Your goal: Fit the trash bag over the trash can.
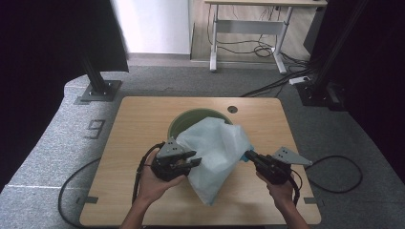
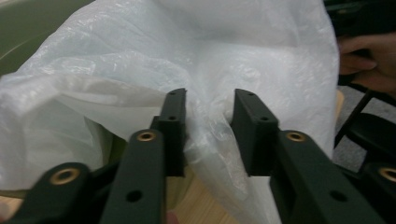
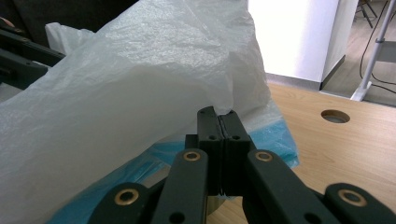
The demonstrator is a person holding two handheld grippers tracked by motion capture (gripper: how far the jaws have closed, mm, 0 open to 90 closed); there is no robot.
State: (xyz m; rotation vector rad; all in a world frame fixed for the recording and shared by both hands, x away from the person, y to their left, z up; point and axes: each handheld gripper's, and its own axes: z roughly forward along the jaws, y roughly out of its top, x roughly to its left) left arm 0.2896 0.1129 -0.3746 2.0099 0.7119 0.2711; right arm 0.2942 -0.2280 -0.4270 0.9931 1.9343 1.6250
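Note:
A white plastic bag [image 1: 215, 148] lies crumpled over a green round bin [image 1: 184, 120] in the middle of the wooden table [image 1: 138, 124]. My left gripper [image 1: 193, 160] sits at the bag's left side. Its jaws stand apart in the left gripper view [image 2: 209, 100], with a fold of the bag [image 2: 233, 46] between them and a gap still showing. My right gripper [image 1: 248, 155] is at the bag's right edge. In the right gripper view it [image 3: 219, 114] is shut on the bag's edge [image 3: 140, 84], beside a blue strip [image 3: 271, 135].
A round cable hole [image 1: 232, 109] sits in the table behind the bin. Black frame posts [image 1: 98, 78] stand on the grey carpet at the back left and right. A desk [image 1: 248, 28] with cables stands farther back. The grippers' cables trail off both table sides.

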